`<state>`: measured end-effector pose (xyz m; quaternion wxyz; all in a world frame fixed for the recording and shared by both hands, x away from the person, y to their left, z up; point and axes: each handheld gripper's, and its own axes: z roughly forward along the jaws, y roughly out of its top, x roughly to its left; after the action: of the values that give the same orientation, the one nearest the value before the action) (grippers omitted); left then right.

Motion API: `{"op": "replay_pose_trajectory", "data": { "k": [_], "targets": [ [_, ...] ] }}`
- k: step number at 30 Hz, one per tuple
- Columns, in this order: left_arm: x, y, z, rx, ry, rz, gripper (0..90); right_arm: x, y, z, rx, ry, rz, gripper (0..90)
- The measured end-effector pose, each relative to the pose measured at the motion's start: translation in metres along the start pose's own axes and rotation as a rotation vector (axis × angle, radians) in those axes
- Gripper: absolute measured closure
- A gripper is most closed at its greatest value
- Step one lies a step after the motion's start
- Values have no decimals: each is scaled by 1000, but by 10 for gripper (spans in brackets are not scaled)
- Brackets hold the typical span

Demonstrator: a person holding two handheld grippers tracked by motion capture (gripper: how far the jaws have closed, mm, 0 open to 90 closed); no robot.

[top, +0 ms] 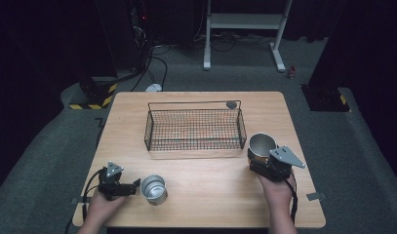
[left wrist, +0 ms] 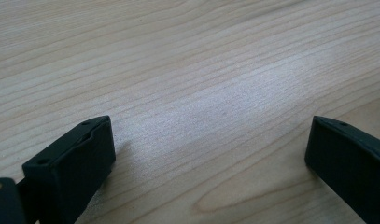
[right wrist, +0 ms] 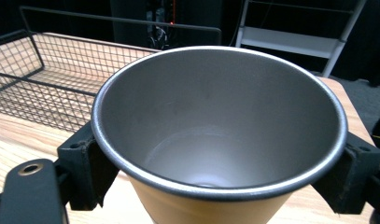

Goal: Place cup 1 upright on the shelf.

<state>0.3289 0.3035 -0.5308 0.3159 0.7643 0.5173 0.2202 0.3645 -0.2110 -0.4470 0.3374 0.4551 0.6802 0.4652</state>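
I am pinching the cup (right wrist: 219, 140) in my right gripper (top: 270, 162), probably heading for the basket (top: 195, 127); my left gripper (left wrist: 211, 163) is spread, empty.

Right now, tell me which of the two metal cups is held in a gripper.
The cup at the table's right, clamped by the right gripper. The other cup stands free beside the open left gripper.

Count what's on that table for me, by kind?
Cups: 2 — one by the left gripper, one between the right gripper's jaws.
Wire baskets: 1.
Grippers: 2.
Total: 5.
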Motion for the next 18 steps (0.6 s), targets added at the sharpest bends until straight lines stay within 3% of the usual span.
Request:
{"op": "replay_pose_trajectory", "data": {
  "k": [18],
  "targets": [
    [0,0,0,0,-2,1,19,14,25,8,-24,57,8,139]
  ]
}}
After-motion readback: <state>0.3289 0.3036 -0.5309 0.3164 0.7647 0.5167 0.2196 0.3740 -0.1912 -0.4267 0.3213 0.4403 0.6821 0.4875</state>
